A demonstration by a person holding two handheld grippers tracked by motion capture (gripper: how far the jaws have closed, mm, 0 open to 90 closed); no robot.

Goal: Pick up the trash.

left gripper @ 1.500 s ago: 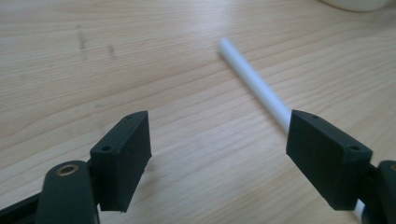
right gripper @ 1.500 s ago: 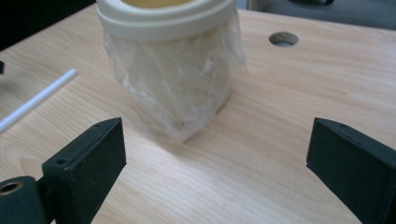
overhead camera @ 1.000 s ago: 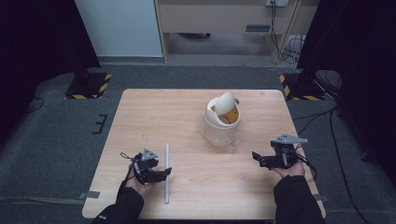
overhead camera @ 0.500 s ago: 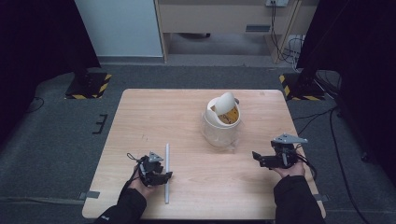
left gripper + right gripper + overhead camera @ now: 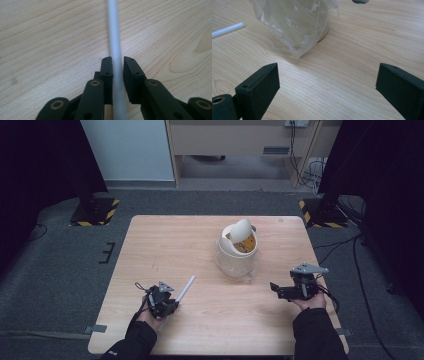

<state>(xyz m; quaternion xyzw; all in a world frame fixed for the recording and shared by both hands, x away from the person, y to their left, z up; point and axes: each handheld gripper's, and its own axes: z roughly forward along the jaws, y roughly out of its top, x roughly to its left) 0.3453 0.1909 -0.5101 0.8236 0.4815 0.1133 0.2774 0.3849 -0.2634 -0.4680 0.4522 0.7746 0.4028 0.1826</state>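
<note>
Left tool (image 5: 167, 304): I am clamping it on the near end of the white stick (image 5: 185, 289).
Stick axis: pointing far-right, toward the bagged small bin (image 5: 238, 249) mid-tabletop (image 5: 165, 240).
Right tool (image 5: 281, 290): I am holding it wide open, empty, right of the bin.

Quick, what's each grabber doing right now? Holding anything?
Left gripper: closed on the white straw.
Right gripper: open, holding nothing, pointing at the plastic-wrapped cup.

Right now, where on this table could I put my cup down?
Bare wood lies left of the small bin, up to the table edge, and between the left gripper holding the white stick and the right gripper. Crowded: around the bin.
</note>
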